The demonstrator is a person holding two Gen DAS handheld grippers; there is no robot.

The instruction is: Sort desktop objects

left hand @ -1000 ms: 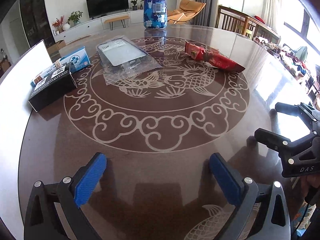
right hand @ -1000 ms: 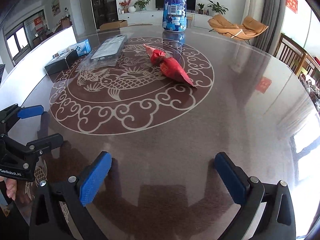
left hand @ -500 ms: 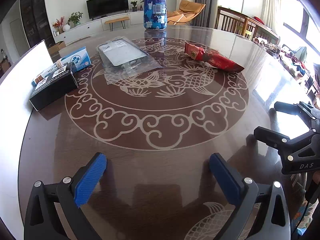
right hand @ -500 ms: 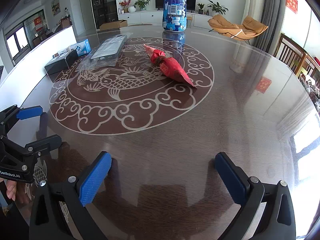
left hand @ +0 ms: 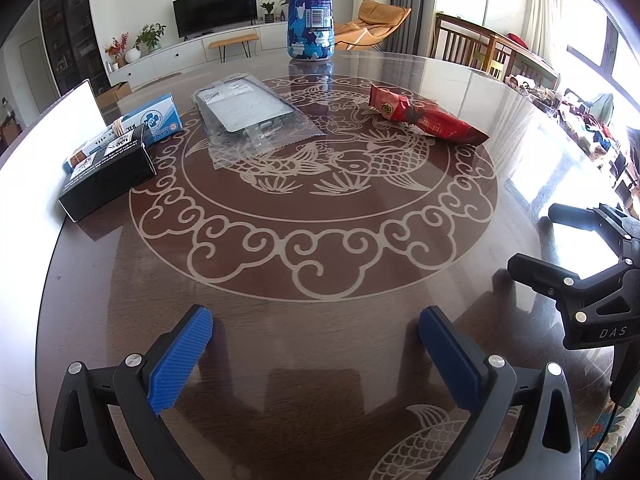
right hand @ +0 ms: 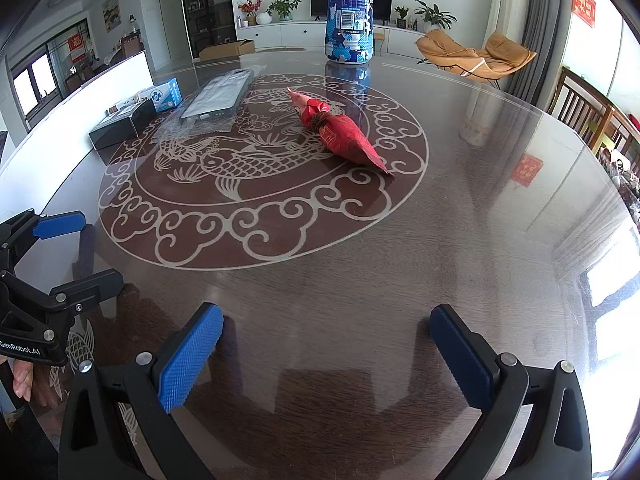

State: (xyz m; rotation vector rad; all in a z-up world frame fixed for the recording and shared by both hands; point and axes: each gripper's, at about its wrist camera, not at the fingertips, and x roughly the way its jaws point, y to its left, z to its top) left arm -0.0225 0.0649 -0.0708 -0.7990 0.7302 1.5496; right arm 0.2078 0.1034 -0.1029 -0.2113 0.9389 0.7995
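While both tools hang low over the near edge of the desk (left hand: 360,344), neither has hold of anything: left tool (left hand: 316,344) has its blue pads spread wide w/ bare desk between them, and right tool (right hand: 326,344) is spread just as wide, also empty. In the left wrist view the right tool shows at the far right edge, fingers apart; in the right wrist view the left tool sits at the far left edge, a hand (right hand: 24,380) gripping it below.

Taking the fish-and-cloud medallion (left hand: 316,184) inlaid in the desk as landmark: all task items lie beyond its near rim, well apart from both tools.

- Red snack packet (right hand: 340,132): on the medallion's right-of-centre part, lying flat, crinkled, twisted/pinched at the middle, pointed end twd the right tool. Nearest item to the right tool, but no contact.
- Clear plastic sleeve (left hand: 252,116) w/ a dark flat phone-case-like item inside: on the medallion's far-left part, lying flat, glossy, wrinkled at the near end.
- Black box (left hand: 108,172): just outside the medallion's left rim, lying flat, white print on top.
- Blue-white box (left hand: 160,120): behind the black box, touching it or nearly so; can't tell which.
- Tall blue camo-pattern bottle (left hand: 310,12): upright past the medallion's far rim, barcode label facing the cams, top cut off by the frame.

A white board (left hand: 24,184) runs along the desk's left edge, beside both boxes.
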